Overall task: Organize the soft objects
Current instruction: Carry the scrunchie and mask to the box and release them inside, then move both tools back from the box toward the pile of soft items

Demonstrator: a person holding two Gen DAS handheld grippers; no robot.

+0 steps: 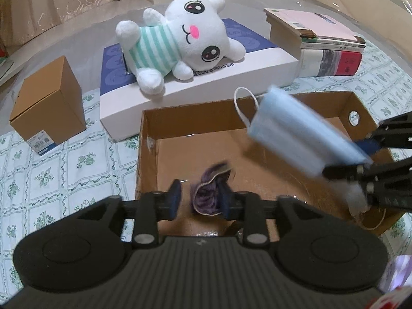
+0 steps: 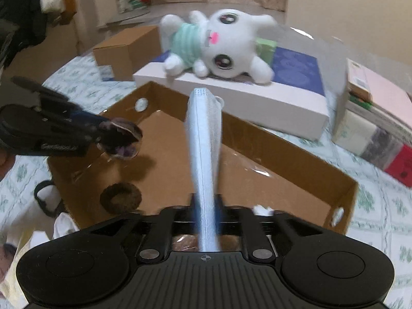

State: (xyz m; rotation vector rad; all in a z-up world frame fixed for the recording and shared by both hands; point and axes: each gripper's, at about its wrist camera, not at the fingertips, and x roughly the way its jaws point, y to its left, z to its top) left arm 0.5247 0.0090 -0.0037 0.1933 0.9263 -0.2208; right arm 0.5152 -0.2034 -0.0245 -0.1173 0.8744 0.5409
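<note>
Risks over the box: right gripper clamps the mask by one end, so it may slip; left gripper, jaws apart around the purple cloth, may drop it early.

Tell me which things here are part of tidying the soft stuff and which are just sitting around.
Part of the job:
- blue face mask, held in the right gripper
- purple knitted piece, at the left gripper
- open cardboard tray
- white plush toy

Just lying about:
- closed brown box
- white and blue flat box under the plush
- stack of books
</note>
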